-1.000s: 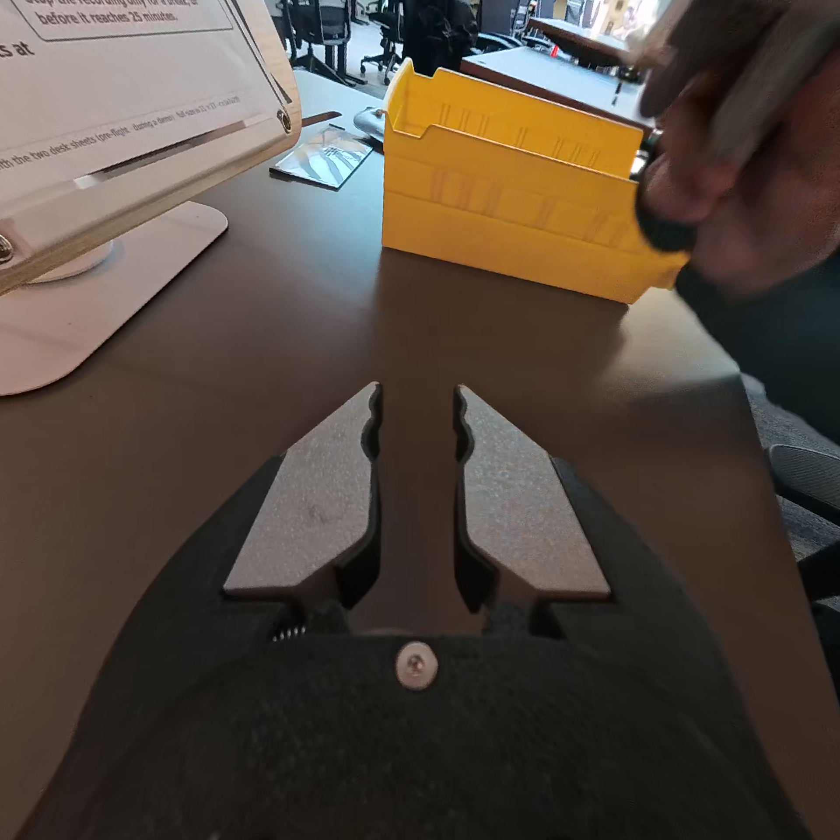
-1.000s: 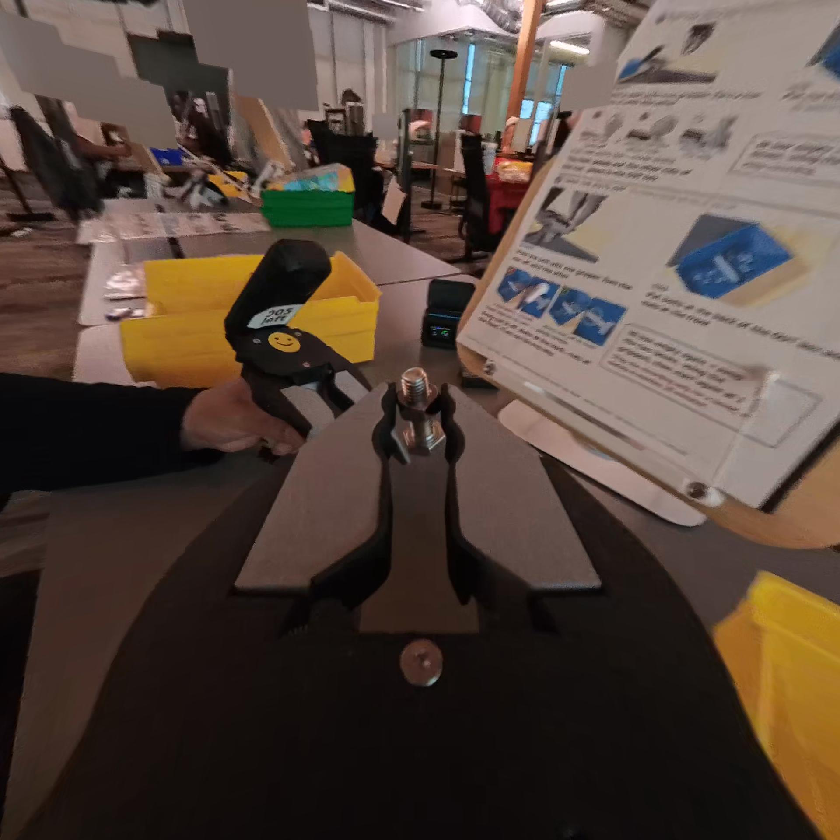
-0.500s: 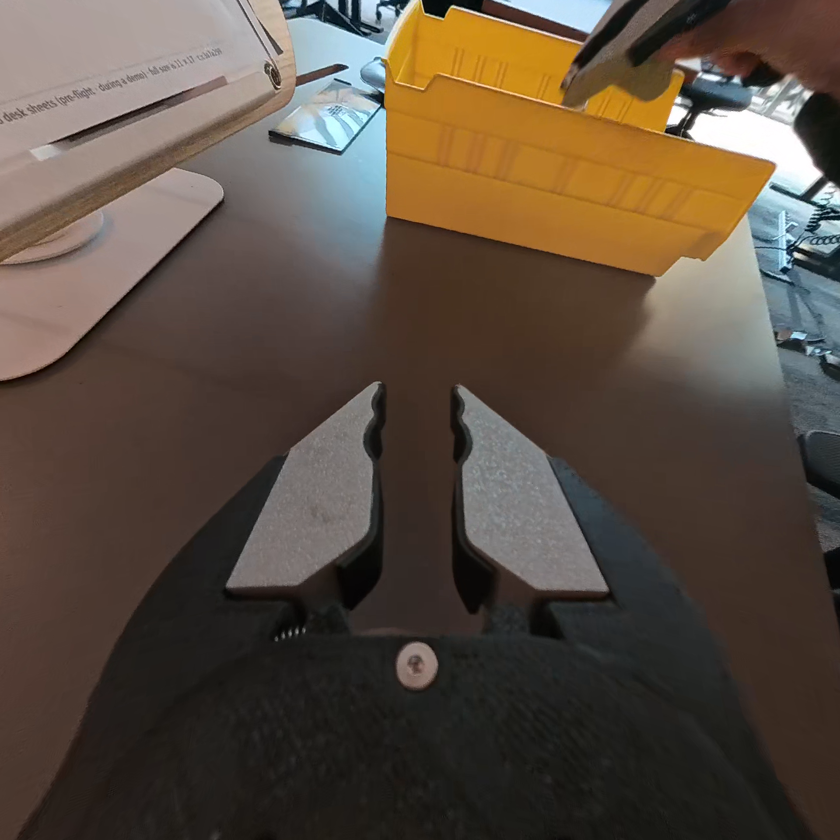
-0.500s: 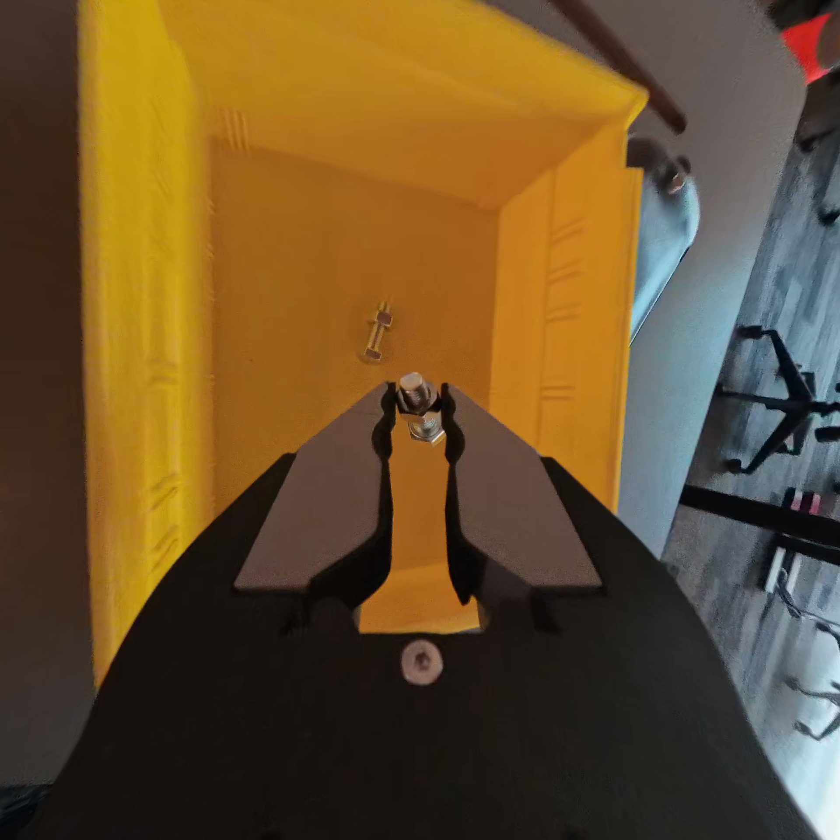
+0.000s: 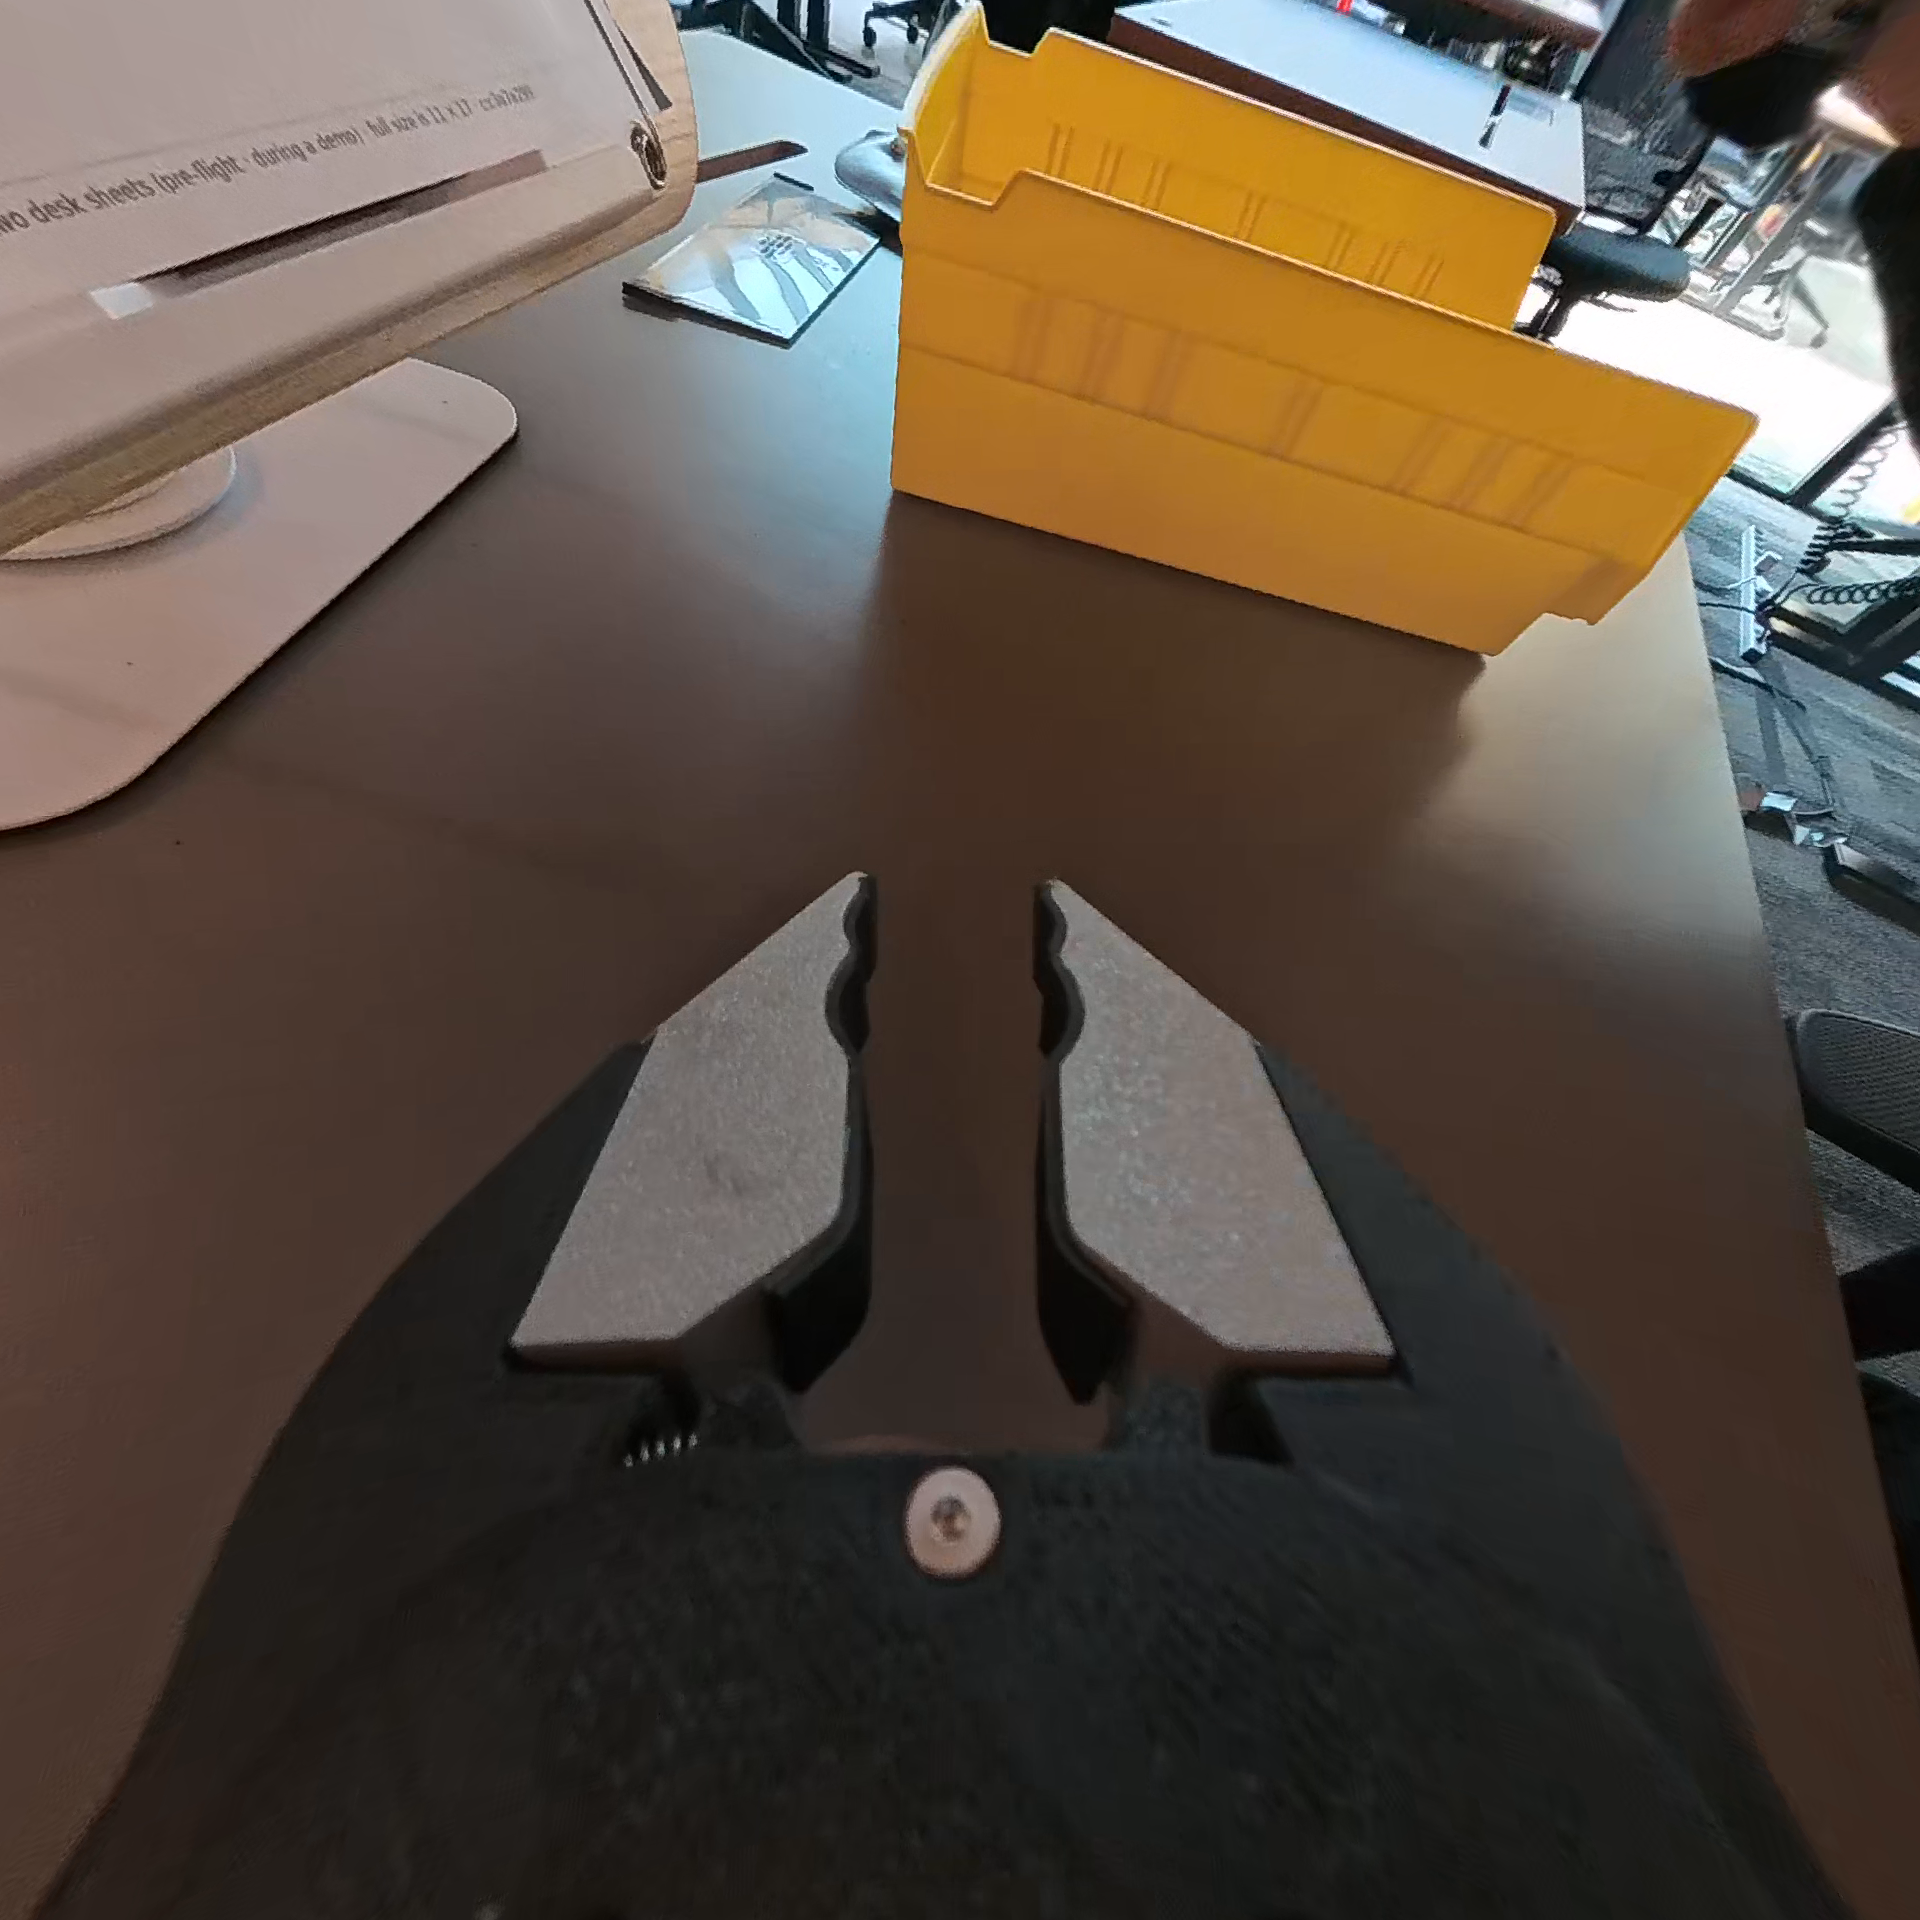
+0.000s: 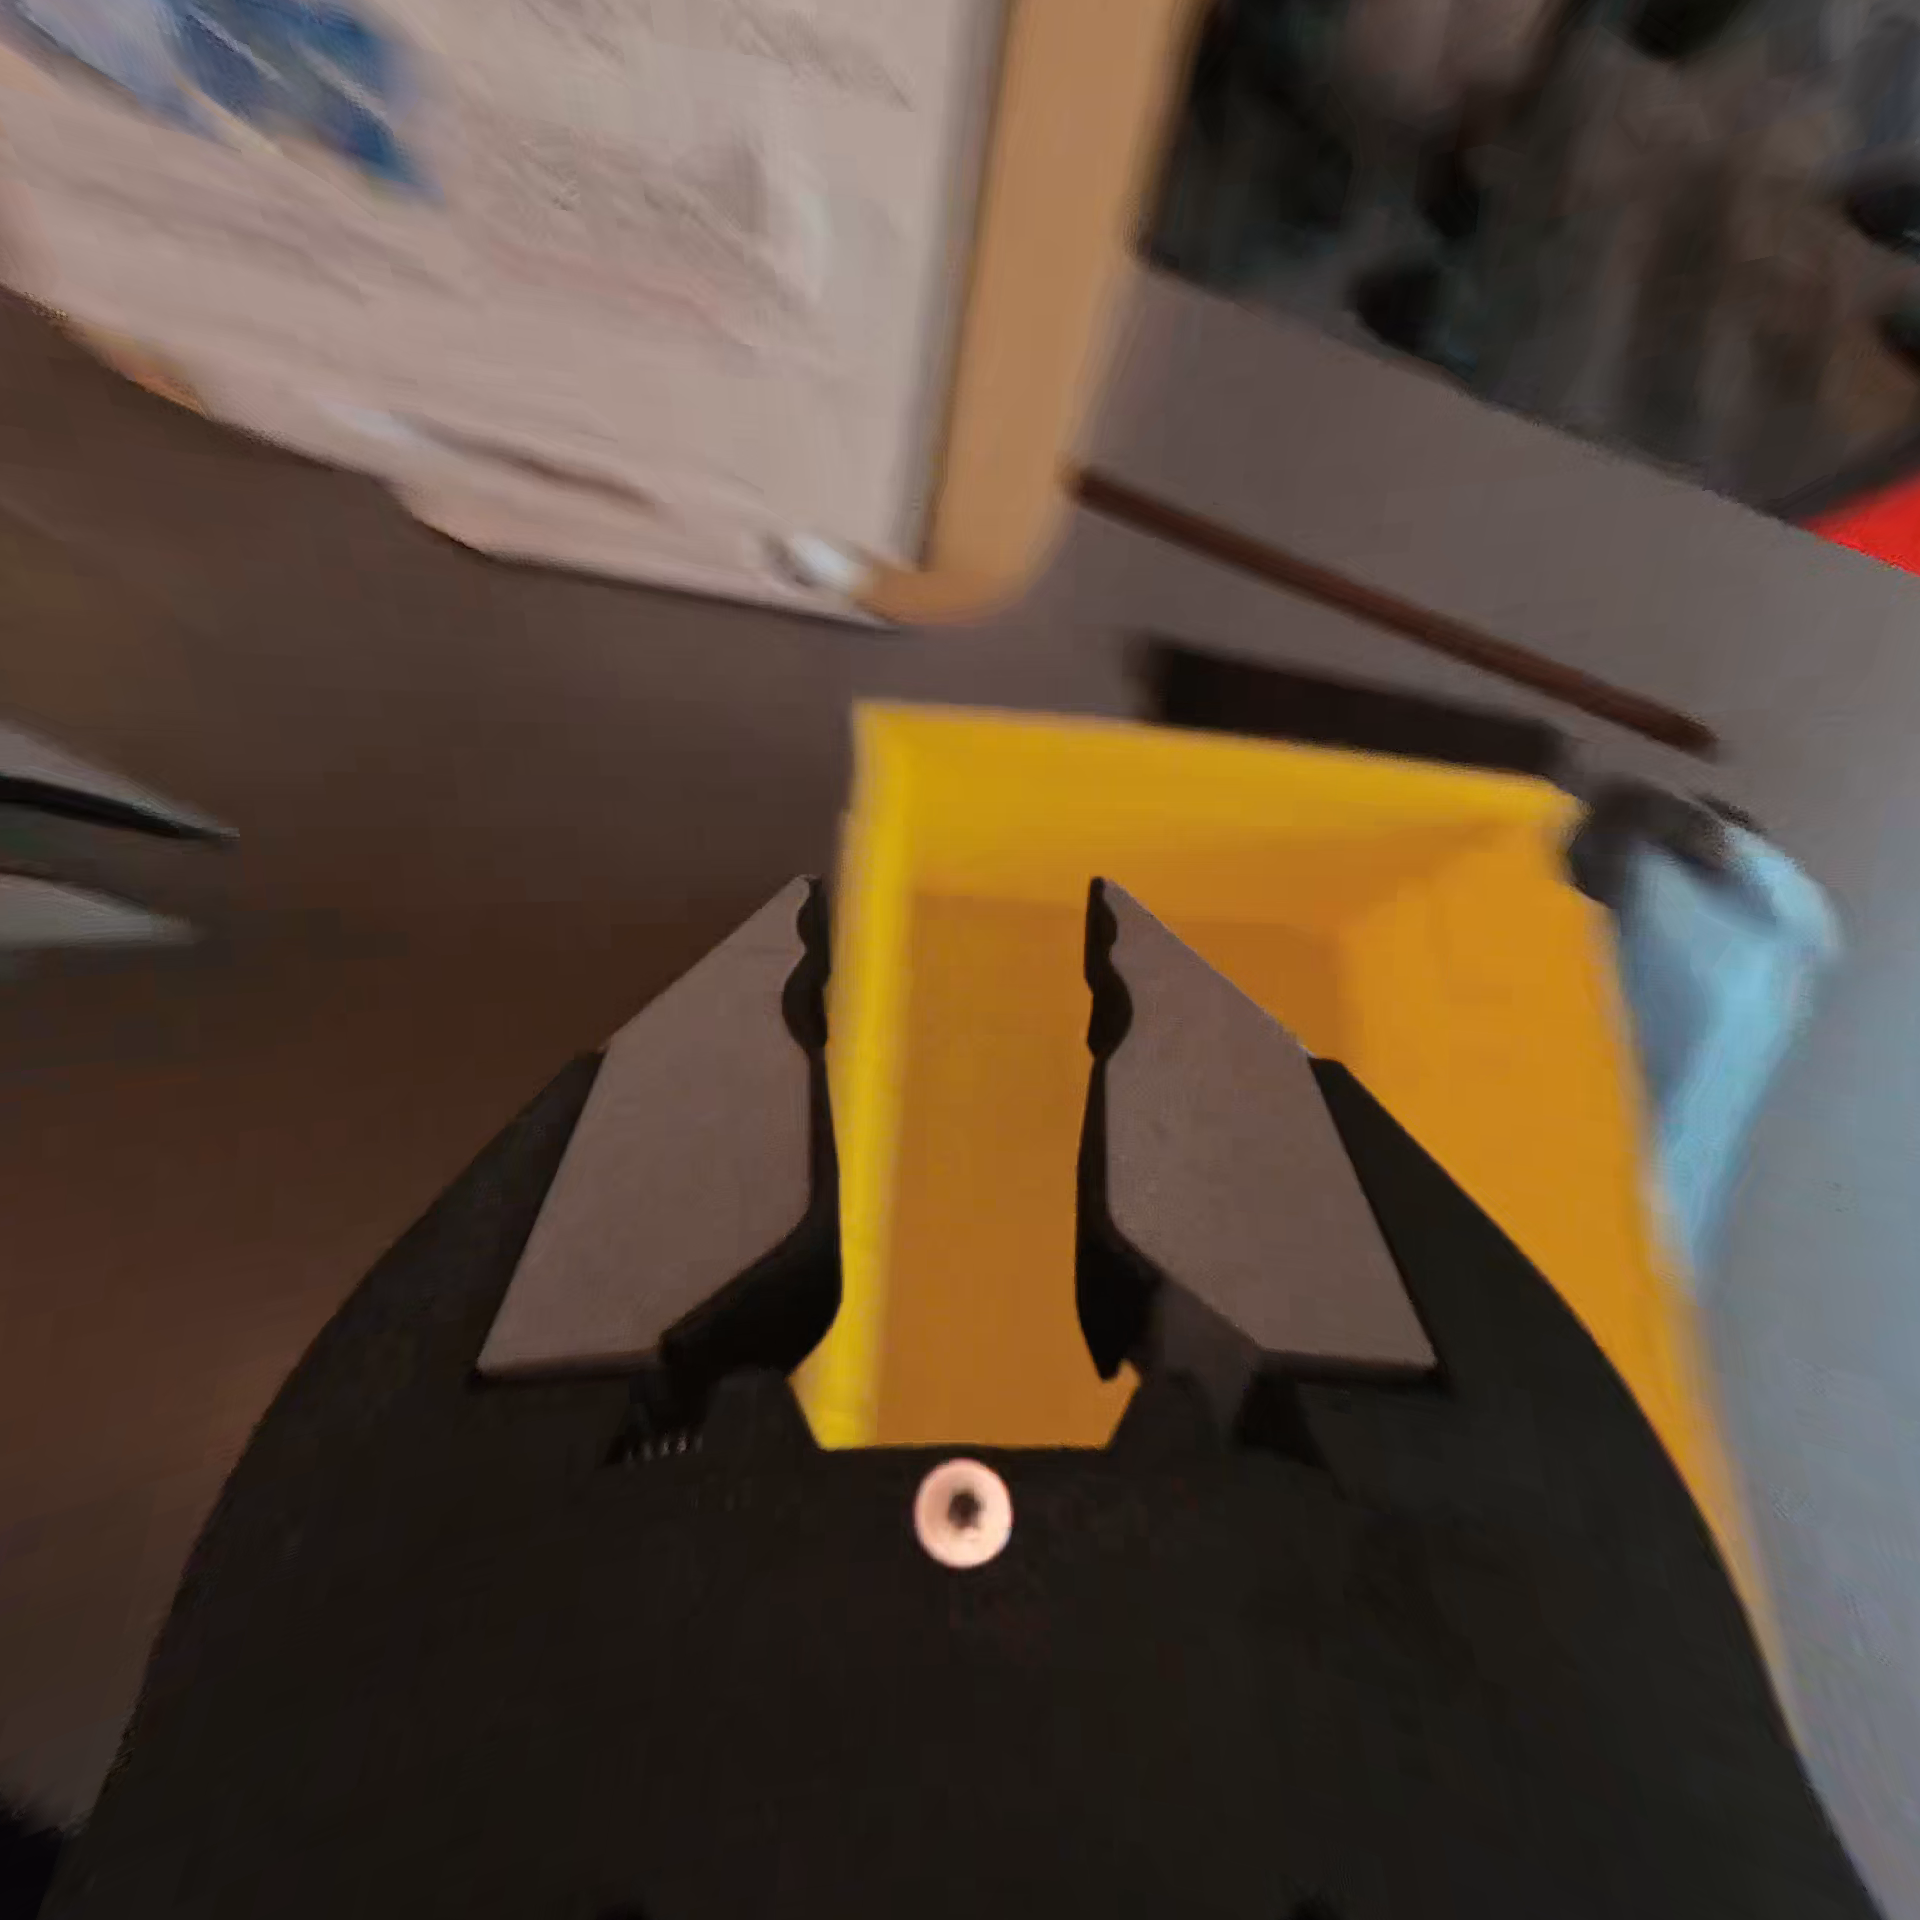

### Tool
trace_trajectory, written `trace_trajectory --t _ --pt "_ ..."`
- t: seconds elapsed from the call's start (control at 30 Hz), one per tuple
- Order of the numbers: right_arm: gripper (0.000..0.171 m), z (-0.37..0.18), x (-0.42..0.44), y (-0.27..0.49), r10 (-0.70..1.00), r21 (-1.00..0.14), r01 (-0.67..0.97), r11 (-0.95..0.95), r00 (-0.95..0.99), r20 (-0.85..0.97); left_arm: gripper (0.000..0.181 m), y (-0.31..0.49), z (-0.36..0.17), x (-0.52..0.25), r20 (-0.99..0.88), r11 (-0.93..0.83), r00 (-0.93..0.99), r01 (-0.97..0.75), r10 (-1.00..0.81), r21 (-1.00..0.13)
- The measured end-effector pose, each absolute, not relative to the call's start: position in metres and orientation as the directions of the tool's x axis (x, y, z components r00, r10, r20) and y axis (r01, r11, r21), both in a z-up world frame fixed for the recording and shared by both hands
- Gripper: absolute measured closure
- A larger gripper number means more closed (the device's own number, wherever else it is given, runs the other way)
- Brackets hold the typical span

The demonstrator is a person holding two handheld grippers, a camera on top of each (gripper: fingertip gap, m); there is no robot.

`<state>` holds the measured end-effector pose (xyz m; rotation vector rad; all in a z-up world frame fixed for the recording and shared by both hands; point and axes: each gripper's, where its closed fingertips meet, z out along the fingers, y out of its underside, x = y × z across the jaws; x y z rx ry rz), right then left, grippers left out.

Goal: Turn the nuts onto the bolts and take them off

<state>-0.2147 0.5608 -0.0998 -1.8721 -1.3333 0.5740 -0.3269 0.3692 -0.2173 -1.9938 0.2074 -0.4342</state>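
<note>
My left gripper (image 5: pixel 954 894) is open with nothing between its fingers, low over the dark table (image 5: pixel 623 727). A yellow bin (image 5: pixel 1247 384) stands ahead of it to the right. My right gripper (image 6: pixel 951 899) is open with nothing between its fingers, above the near left wall of the same yellow bin (image 6: pixel 1299 935). The right wrist view is blurred by motion. No bolt or nut shows in either view now; the part of the bin's floor that I see is bare.
A white instruction board on a wooden stand with a white base (image 5: pixel 260 520) stands at the left; it also shows in the right wrist view (image 6: pixel 623 260). A dark card (image 5: pixel 758 260) lies behind it. The table's right edge (image 5: pixel 1745 831) drops to floor and chairs. There is about 25 cm between the tips of the two grippers.
My right gripper carried the bolt with its nut over the yellow bin, opened, and the bolt left its grasp; it has since pulled back and tilted. My left gripper stayed open and hardly moved.
</note>
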Motion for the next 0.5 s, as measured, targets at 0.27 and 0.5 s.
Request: trace_trajectory --t 0.27,0.5 --pt "0.130 -0.090 -0.306 0.411 0.955 -0.928 0.302 -0.216 -0.132 -0.266 0.153 0.370 -0.217 -0.330 0.242 -0.450 0.914 0.076 -0.326 -0.890" --pt "0.148 -0.181 -0.360 0.403 0.987 -0.940 0.334 -0.075 -0.110 -0.118 0.153 0.370 -0.219 -0.327 0.252 -0.466 0.906 0.071 -0.340 -0.882"
